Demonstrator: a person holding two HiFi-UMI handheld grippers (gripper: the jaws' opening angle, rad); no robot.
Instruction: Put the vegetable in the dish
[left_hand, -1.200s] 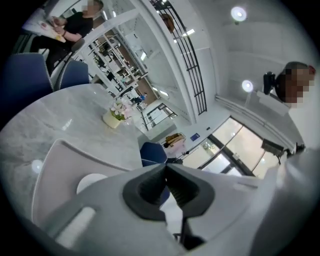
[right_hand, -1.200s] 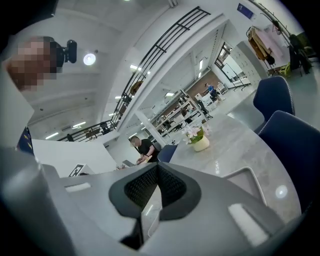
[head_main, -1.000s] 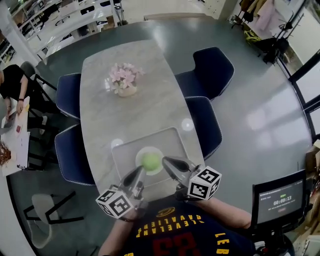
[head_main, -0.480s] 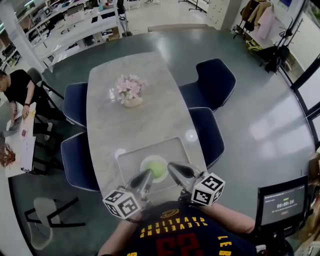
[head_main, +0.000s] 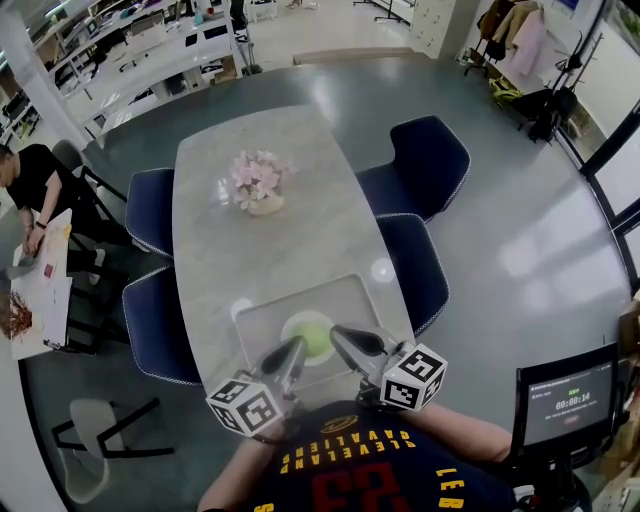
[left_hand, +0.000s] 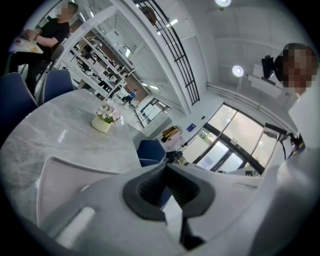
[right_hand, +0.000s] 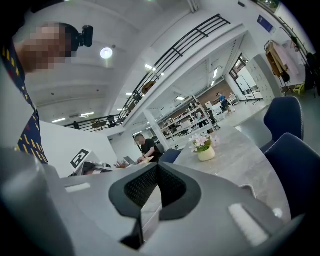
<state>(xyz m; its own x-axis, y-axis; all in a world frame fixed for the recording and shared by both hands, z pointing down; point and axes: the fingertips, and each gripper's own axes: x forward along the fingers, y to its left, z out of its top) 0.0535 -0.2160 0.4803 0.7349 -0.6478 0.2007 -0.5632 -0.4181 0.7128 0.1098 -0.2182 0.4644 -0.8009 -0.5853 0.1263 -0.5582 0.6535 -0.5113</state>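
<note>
The left gripper (head_main: 296, 349) is closed, its jaw tips pressed together on nothing. The right gripper (head_main: 338, 333) is closed and empty too. The green vegetable (head_main: 315, 340) lies in the white dish (head_main: 293, 325), between the two grippers' tips, on the grey tray (head_main: 345, 295). Whether either tip touches it cannot be told. A flower pot (head_main: 258, 182) stands far ahead of both grippers on the table (head_main: 300, 240).
</note>
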